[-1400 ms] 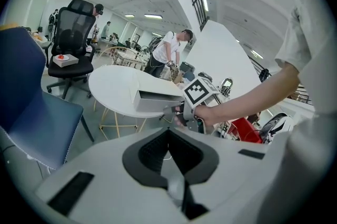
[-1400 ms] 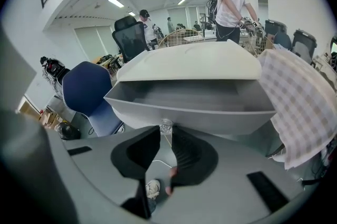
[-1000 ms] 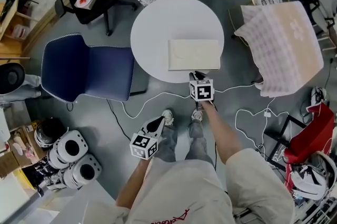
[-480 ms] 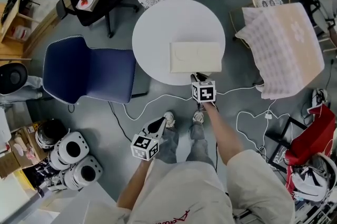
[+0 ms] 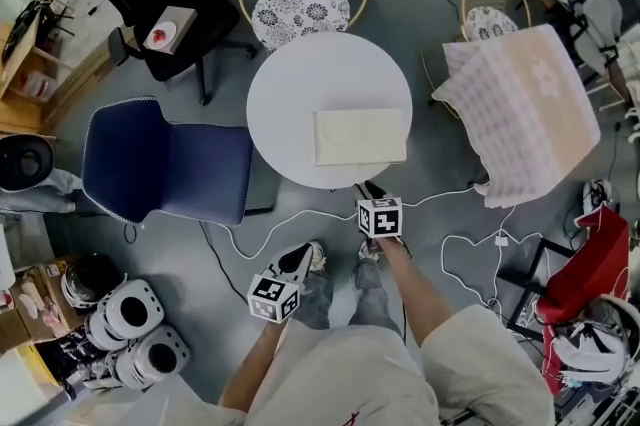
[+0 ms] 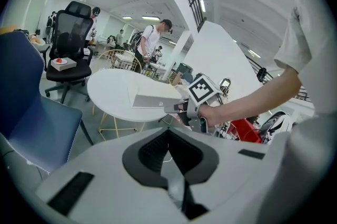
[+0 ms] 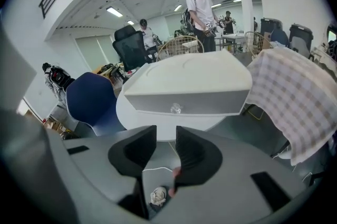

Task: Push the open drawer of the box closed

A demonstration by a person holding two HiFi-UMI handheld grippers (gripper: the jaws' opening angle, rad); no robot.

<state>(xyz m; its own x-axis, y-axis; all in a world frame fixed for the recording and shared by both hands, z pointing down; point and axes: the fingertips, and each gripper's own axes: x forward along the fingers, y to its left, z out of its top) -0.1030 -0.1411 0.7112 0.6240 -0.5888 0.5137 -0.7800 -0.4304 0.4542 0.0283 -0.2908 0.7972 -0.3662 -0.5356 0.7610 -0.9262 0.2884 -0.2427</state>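
Observation:
A flat cream box [image 5: 360, 136] lies on the round white table [image 5: 300, 84], near its front edge. In the right gripper view its grey drawer front [image 7: 210, 102] with a clear knob [image 7: 176, 108] looks flush with the box body. My right gripper [image 5: 368, 190] hovers just off the table's edge, a short way from the drawer front. Its jaws [image 7: 166, 149] are opening, with nothing between them. The left gripper [image 5: 298, 260] hangs low over the floor by the person's shoes, with its jaws [image 6: 168, 133] closed together and empty. From there the box [image 6: 152, 99] and the right gripper's marker cube [image 6: 202, 90] are visible.
A blue chair [image 5: 165, 159] stands left of the table, a wire chair with patterned cushion [image 5: 300, 9] behind it. A checked cloth [image 5: 520, 114] drapes something at the right. White cables [image 5: 290, 214] trail on the floor. People [image 7: 202, 2] stand in the background.
The right gripper has drawn back from the box's front edge toward the person, leaving a gap. The left gripper has barely moved.

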